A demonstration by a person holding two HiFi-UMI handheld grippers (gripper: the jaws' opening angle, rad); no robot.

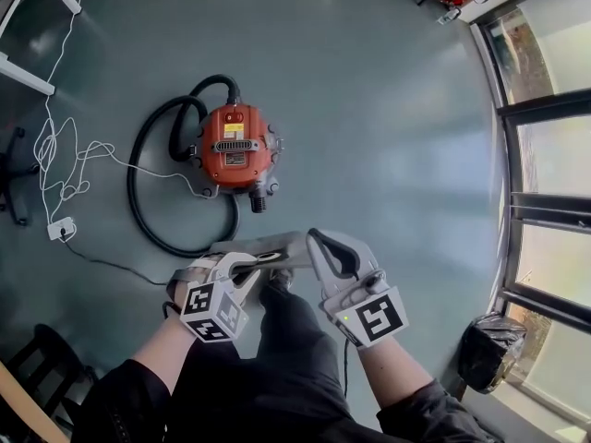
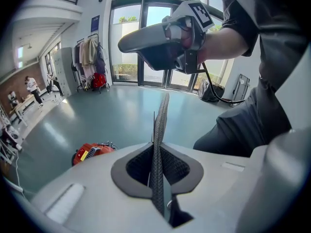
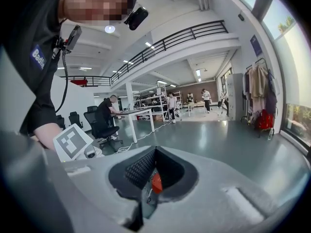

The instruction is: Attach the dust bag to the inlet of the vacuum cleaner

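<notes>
1. Dust bag (image 1: 263,247) is held flat between both claws above the floor (image 1: 388,109), its long axis running left to right.
2. We note the left claw (image 2: 158,178) is narrow and pinches one end; the right claw (image 3: 151,178) is closed at the other.
3. We see the vacuum cleaner (image 1: 235,150) ahead, slightly left and well apart; we judge the left hand nearer.

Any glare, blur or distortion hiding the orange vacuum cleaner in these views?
Head view: sharp; soft window sheen on the floor, orange vacuum cleaner evenly lit. Left gripper view: heavy fisheye, dark corners, bright windows behind; grey mesh dust bag sharp, vacuum small. Right gripper view: fisheye, window glare at right.
</notes>
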